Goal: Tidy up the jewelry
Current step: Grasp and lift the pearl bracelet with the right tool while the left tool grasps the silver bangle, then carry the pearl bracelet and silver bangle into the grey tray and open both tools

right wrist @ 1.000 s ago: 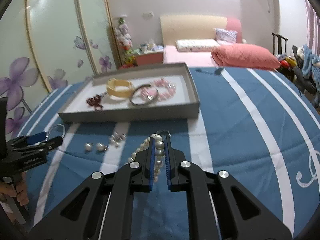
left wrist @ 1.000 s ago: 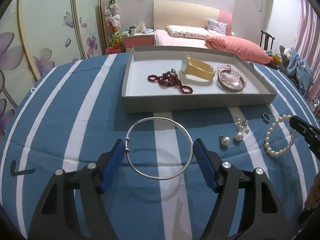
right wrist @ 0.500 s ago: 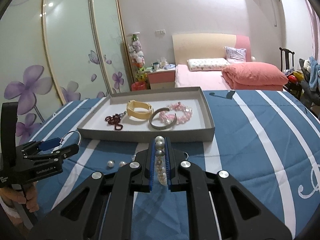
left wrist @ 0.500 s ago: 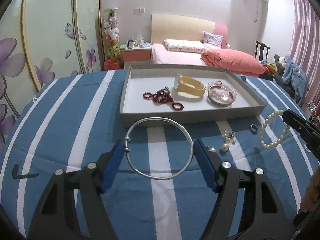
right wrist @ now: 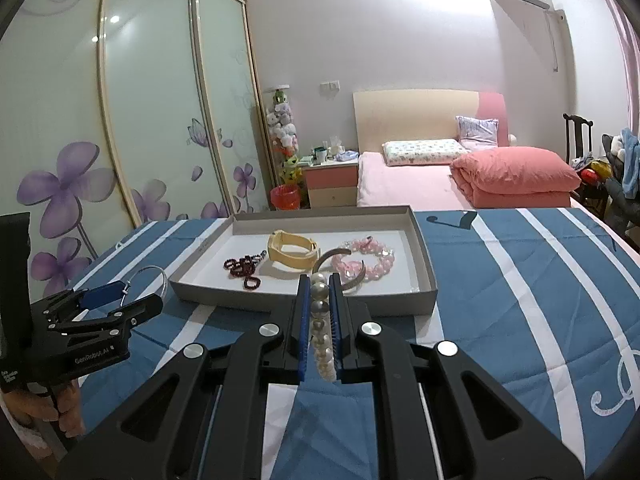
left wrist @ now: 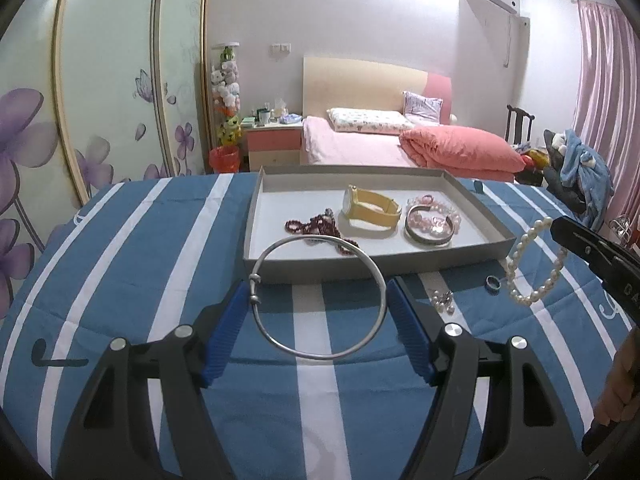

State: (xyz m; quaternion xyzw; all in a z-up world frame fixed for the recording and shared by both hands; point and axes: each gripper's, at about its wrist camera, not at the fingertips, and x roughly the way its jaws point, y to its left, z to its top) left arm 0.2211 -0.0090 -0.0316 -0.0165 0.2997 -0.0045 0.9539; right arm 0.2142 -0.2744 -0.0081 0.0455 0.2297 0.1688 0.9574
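Two grippers each carry jewelry above the striped bedcover (left wrist: 168, 264): the left gripper (left wrist: 318, 300) clamps a silver bangle (left wrist: 320, 298) across its width, the right gripper (right wrist: 319, 320) pinches a pearl bracelet (right wrist: 322, 328). Beyond them the grey tray (left wrist: 472, 204) holds dark red beads (left wrist: 316, 226), a yellow watch (left wrist: 370, 210), a pink bead bracelet (left wrist: 434, 214) and a metal cuff (left wrist: 428, 238).

Left hand-held gripper (left wrist: 320, 300) wide, right hand-held gripper (right wrist: 320, 300) clamped

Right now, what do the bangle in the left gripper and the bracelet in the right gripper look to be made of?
The bangle looks like thin polished silver-toned metal: a bright, even wire hoop with a small wrapped knot. The bracelet looks like pearl or imitation pearl beads: round, cream-white with a soft sheen; real or fake cannot be told. The tray looks like matte grey cardboard.
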